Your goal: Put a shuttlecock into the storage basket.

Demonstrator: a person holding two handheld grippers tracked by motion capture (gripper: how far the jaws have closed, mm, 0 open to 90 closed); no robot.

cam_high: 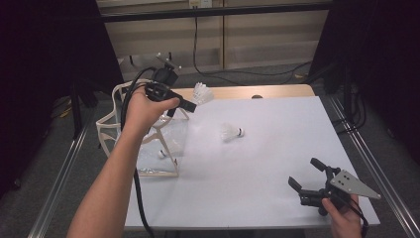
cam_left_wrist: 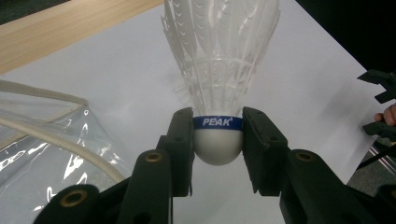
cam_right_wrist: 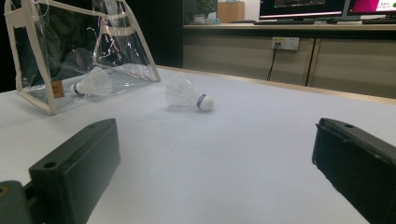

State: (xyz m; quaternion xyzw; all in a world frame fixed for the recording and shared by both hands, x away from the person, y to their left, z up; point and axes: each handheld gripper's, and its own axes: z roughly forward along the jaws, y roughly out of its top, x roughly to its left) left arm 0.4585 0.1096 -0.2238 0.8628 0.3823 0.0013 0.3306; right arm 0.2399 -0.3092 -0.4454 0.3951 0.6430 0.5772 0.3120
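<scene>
A blue band reading "PEAK" rings the shuttlecock (cam_left_wrist: 218,140) that the left gripper (cam_left_wrist: 218,151) clamps by its cork above the table (cam_high: 277,168), while the right gripper (cam_right_wrist: 215,177) gapes, holding nothing.

White shuttlecock (cam_left_wrist: 219,70), blue band; clear bag (cam_high: 148,134), cream trim; black fingers (cam_left_wrist: 180,144)

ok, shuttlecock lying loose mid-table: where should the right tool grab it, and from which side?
Grip the loose shuttlecock by its rounded cork at the blue band, not the fragile feather skirt. It lies on its side, so come from above, pads either side of the cork. The right tool is open and free.
</scene>
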